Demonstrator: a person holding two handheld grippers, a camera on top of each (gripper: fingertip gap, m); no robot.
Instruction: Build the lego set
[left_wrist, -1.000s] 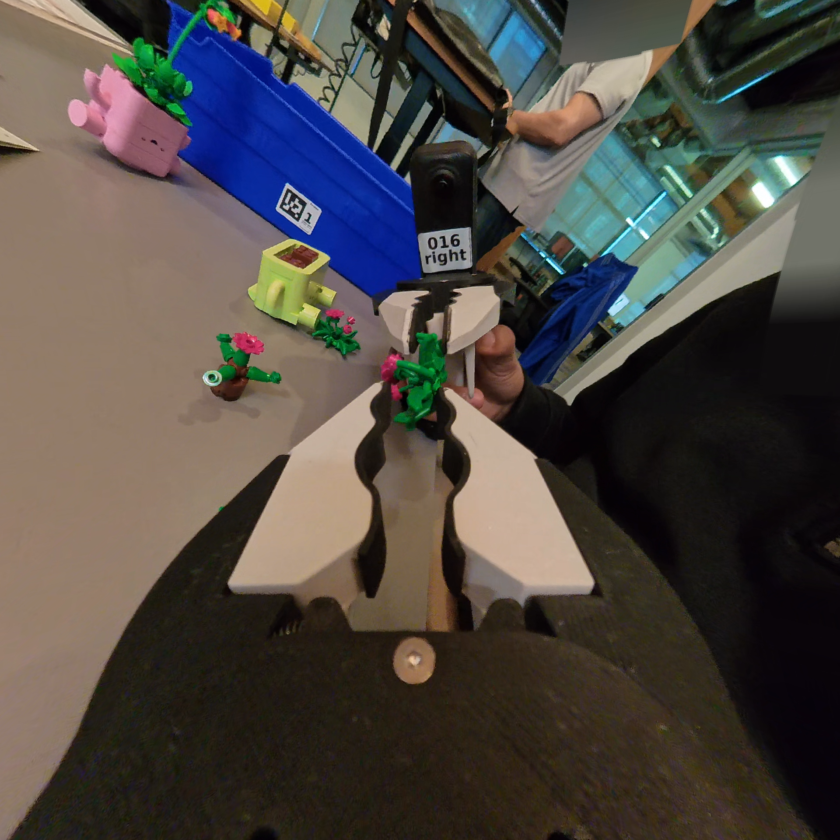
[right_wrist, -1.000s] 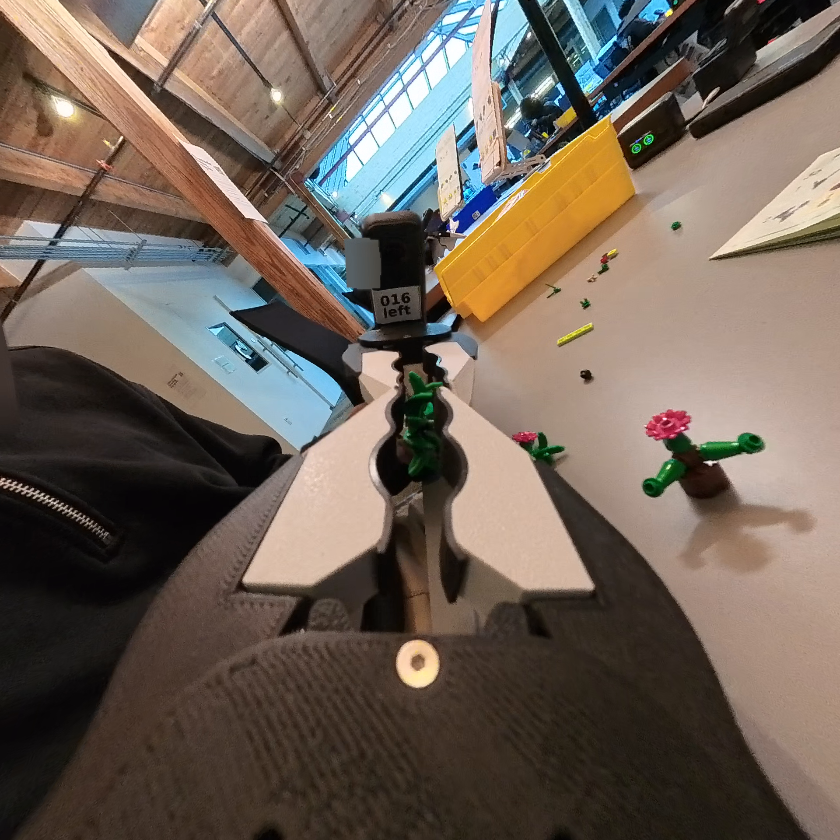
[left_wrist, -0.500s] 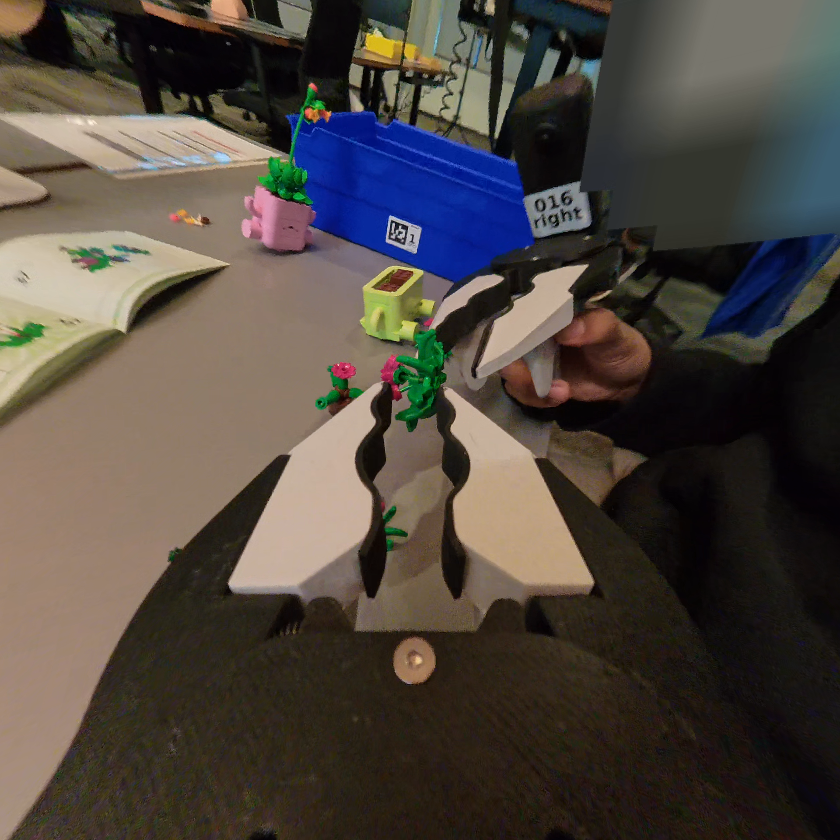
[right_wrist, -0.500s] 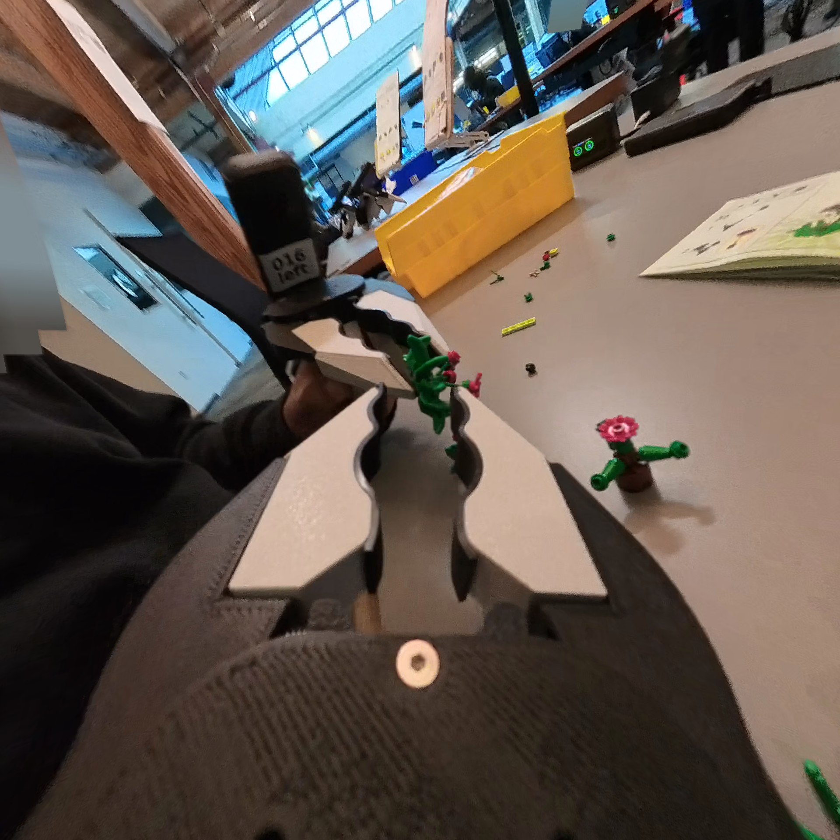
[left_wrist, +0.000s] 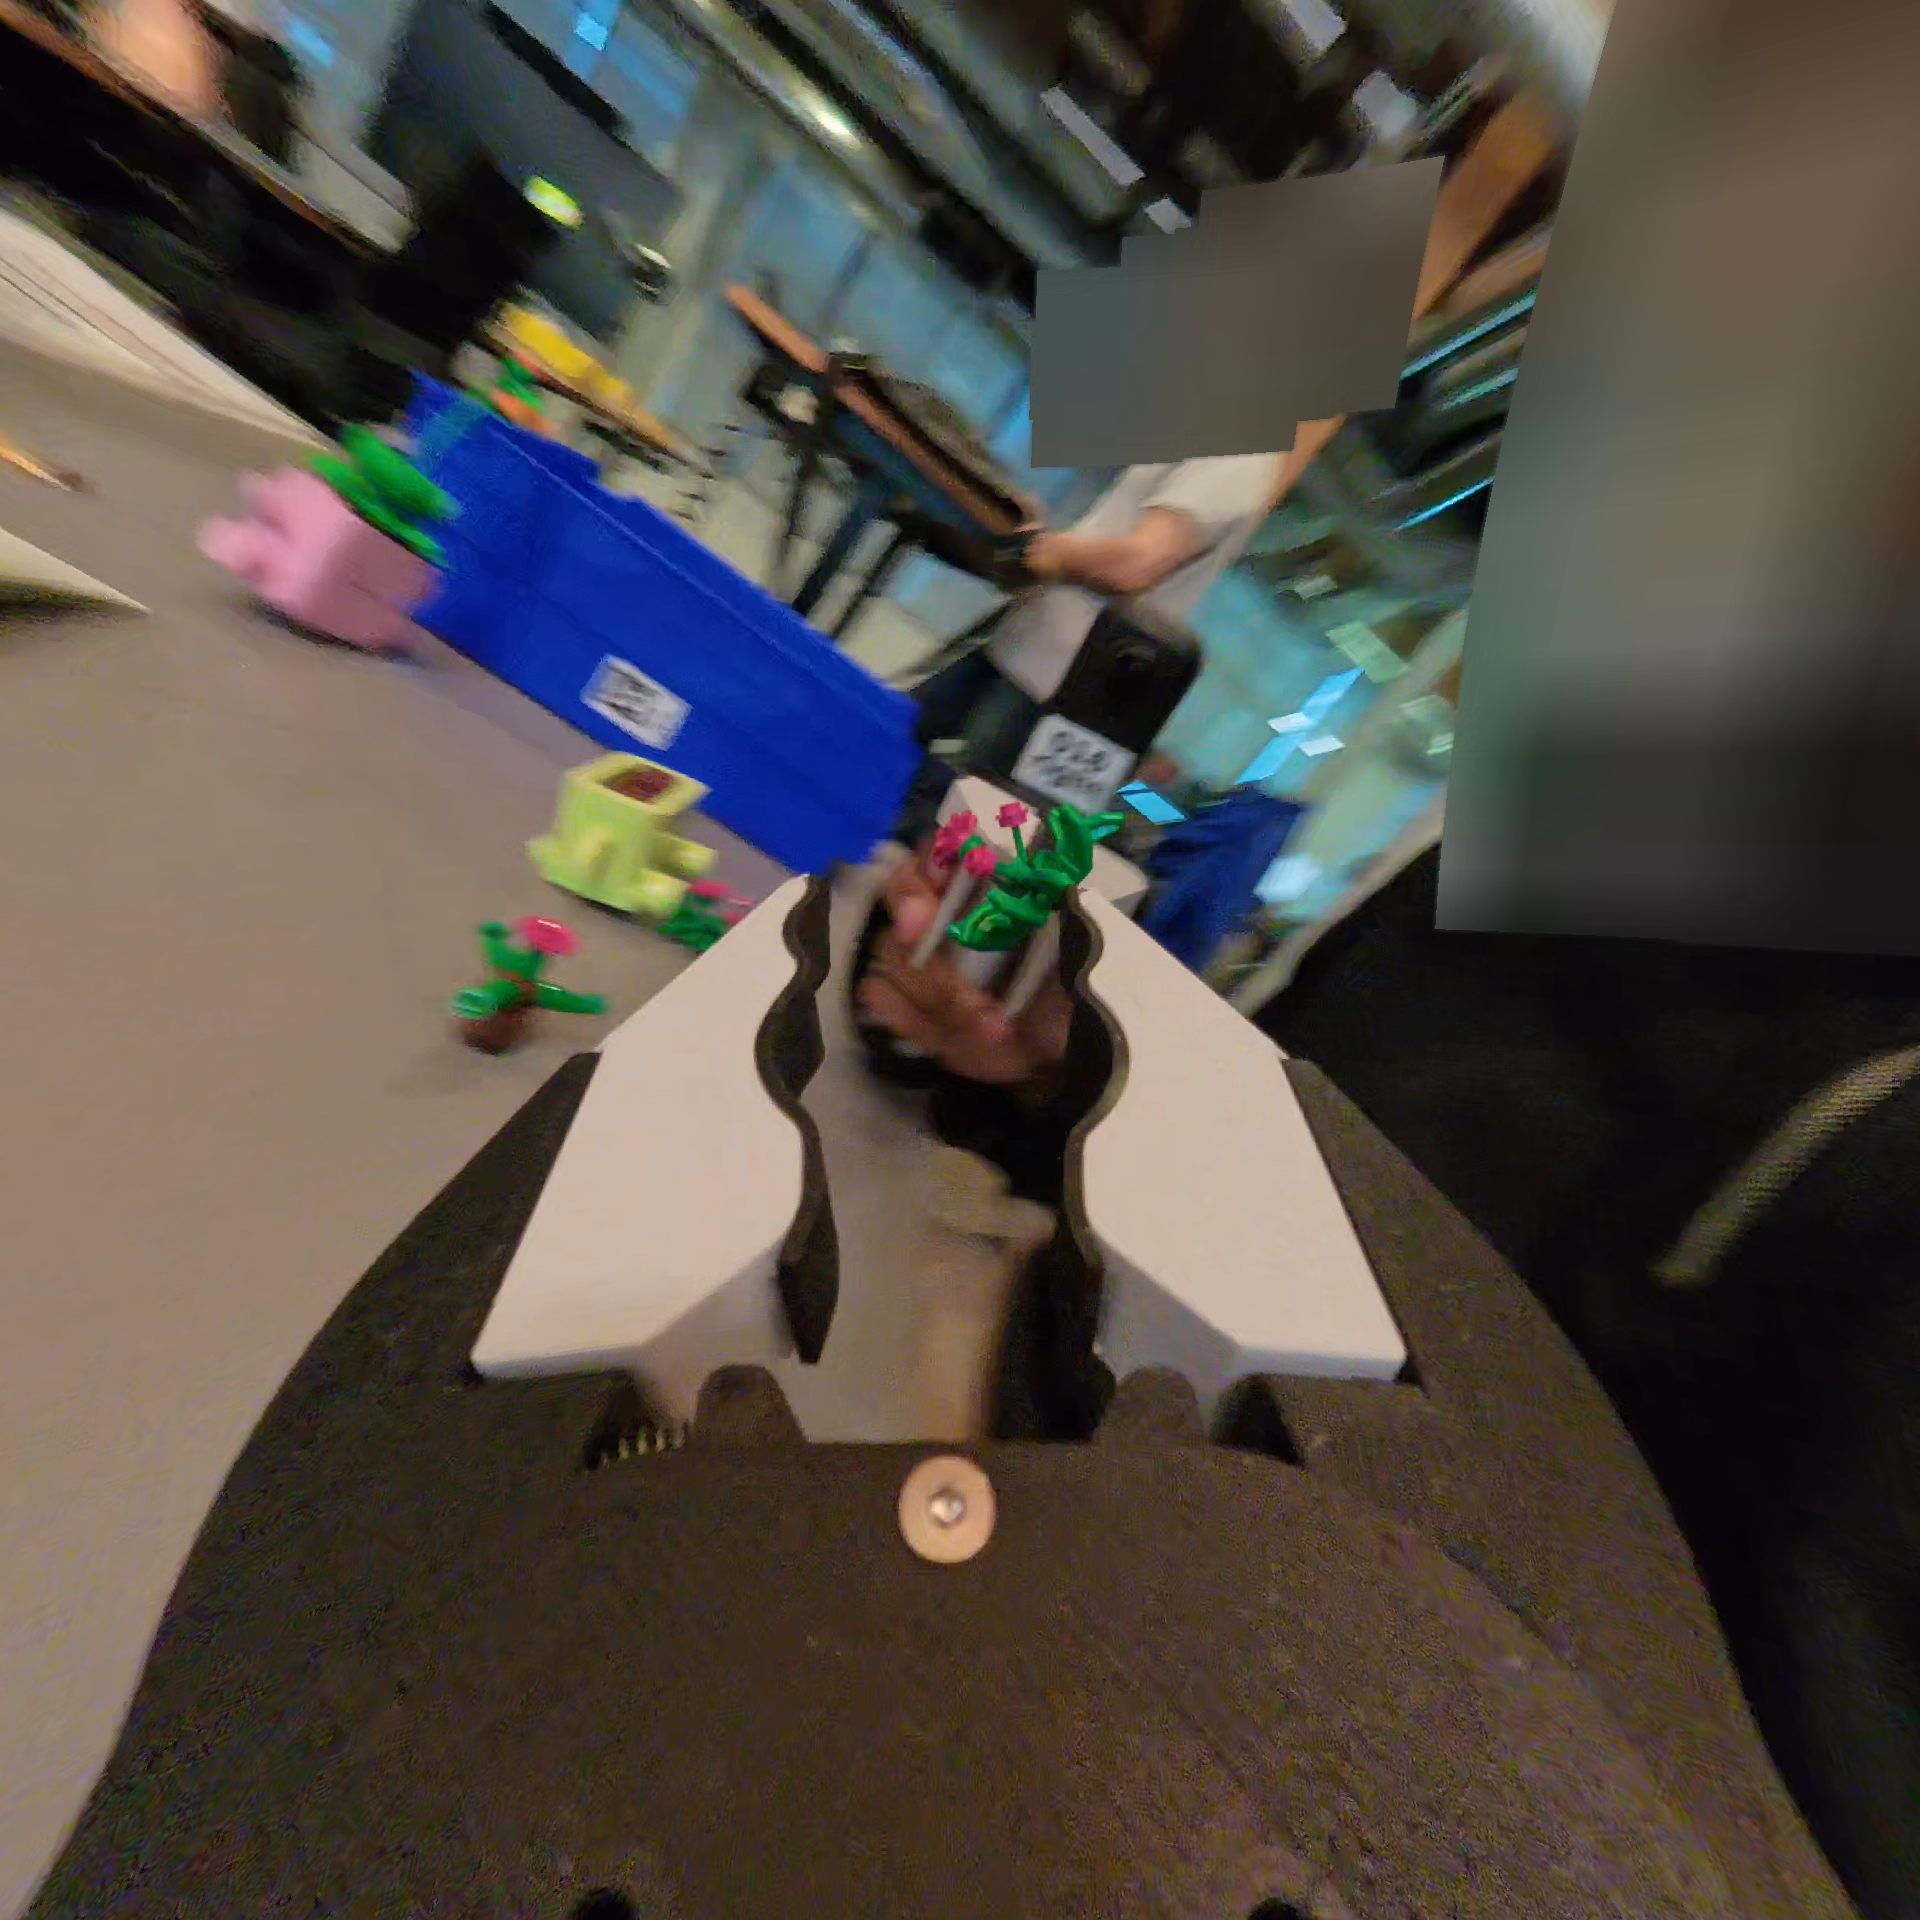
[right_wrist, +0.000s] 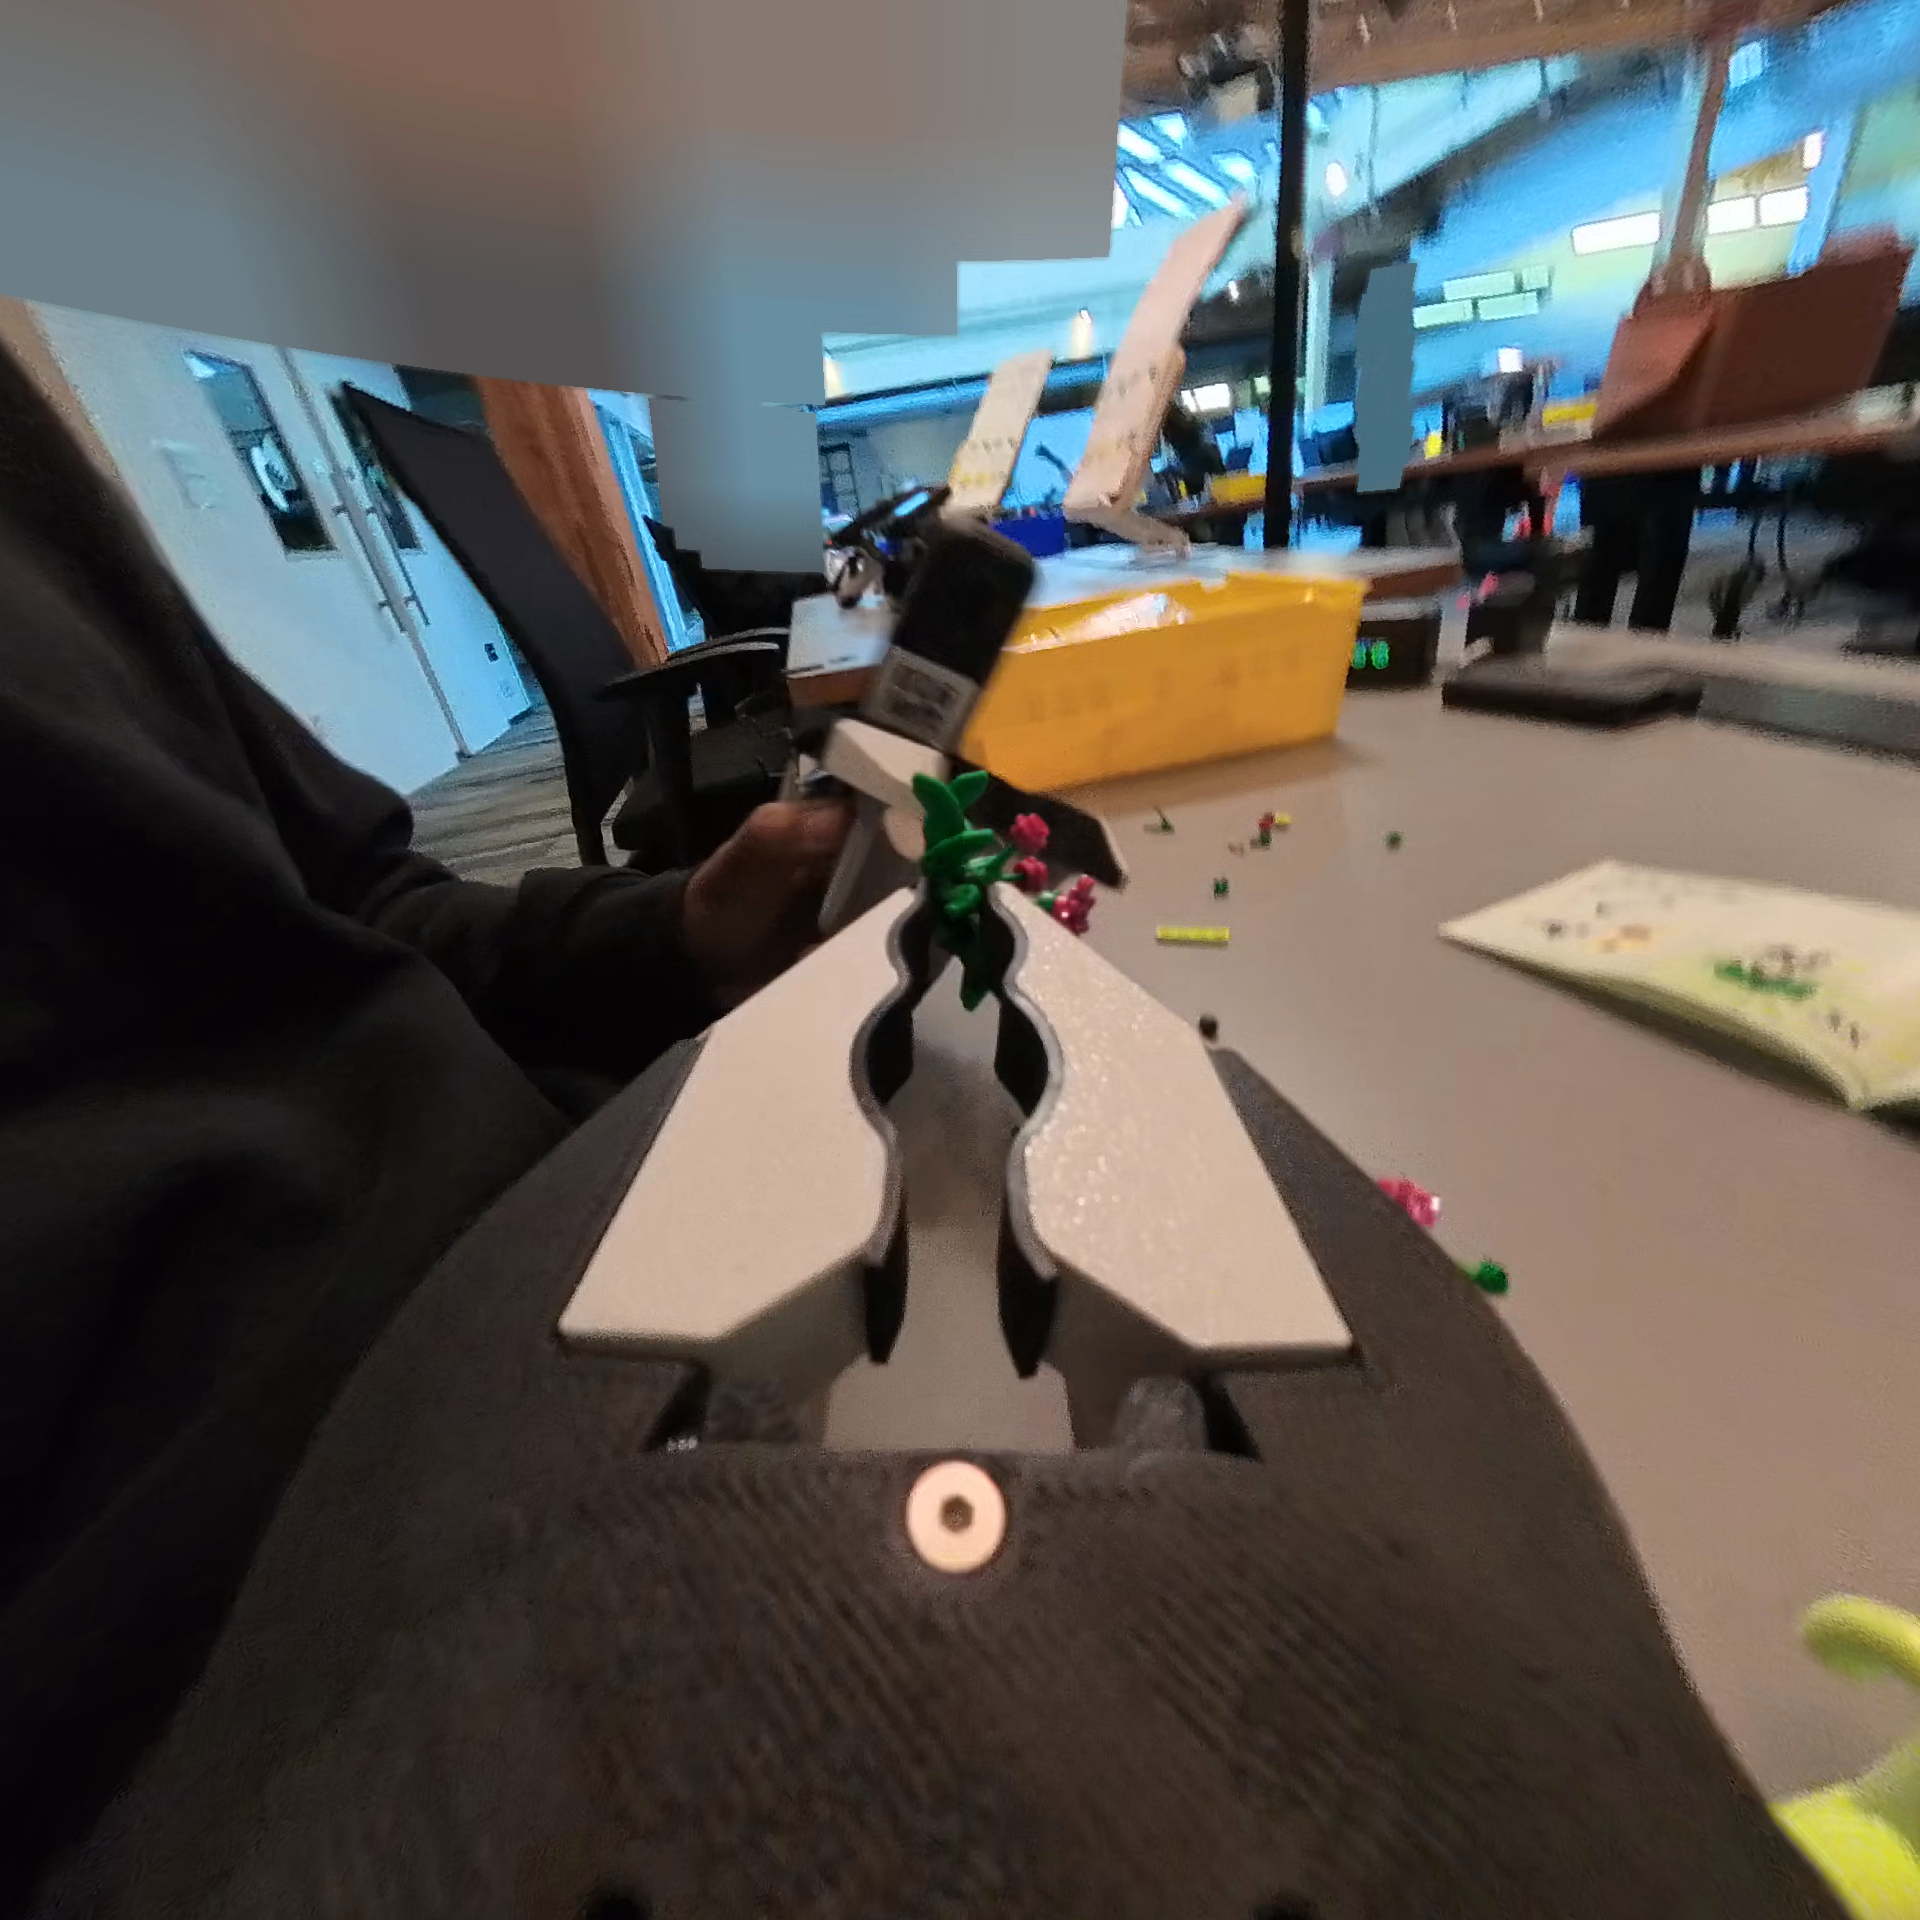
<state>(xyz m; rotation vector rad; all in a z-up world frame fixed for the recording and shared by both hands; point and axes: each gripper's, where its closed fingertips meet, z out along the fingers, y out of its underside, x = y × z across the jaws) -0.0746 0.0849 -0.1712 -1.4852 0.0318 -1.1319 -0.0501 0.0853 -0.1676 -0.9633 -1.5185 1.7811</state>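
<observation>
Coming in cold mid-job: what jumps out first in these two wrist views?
The green plant sprig with pink flowers, pinched at the tips of the right gripper in mid-air. The left gripper stands open just in front of it. Behind, on the grey table, sit a blue bin and a lime-green pot.

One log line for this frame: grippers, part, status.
left gripper: open, empty | right gripper: shut on flower sprig | flower sprig: held off the table | lime pot: on table, no plant in it
</observation>
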